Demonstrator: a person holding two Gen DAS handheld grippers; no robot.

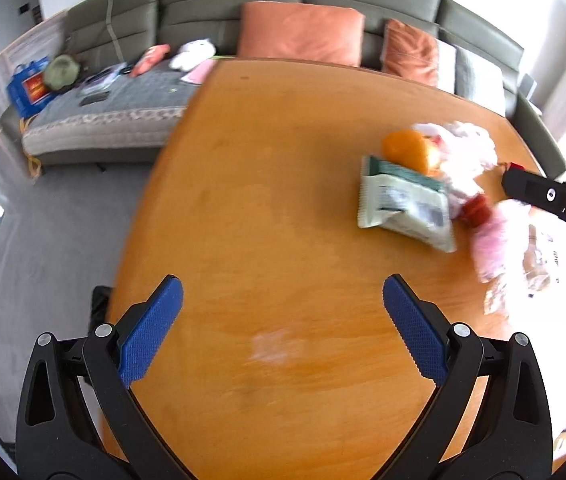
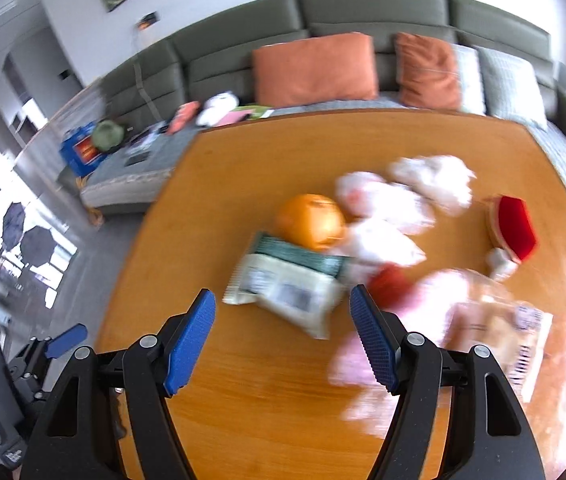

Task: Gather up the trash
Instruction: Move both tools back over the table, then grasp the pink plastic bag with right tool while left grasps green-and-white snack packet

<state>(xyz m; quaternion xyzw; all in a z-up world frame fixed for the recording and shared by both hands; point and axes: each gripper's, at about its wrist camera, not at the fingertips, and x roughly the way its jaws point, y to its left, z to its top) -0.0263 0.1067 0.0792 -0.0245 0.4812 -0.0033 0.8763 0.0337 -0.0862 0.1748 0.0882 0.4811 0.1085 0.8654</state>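
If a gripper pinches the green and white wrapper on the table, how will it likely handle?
The green and white wrapper looks like thin creased film, so probably floppy and light. Lying flat on the table, it may slide before the pads catch it. The orange touching it might roll if it shifts.

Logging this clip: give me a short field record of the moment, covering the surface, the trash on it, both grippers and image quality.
surface: wooden table, sofa behind it
trash pile: green-and-white wrapper, crumpled white tissues, pink plastic bag, touching or overlapping
other items: orange against the wrapper; red object apart from the pile
left gripper: open, empty, over bare tabletop
right gripper: open, empty, wrapper just ahead
image quality: motion blur, glare at right
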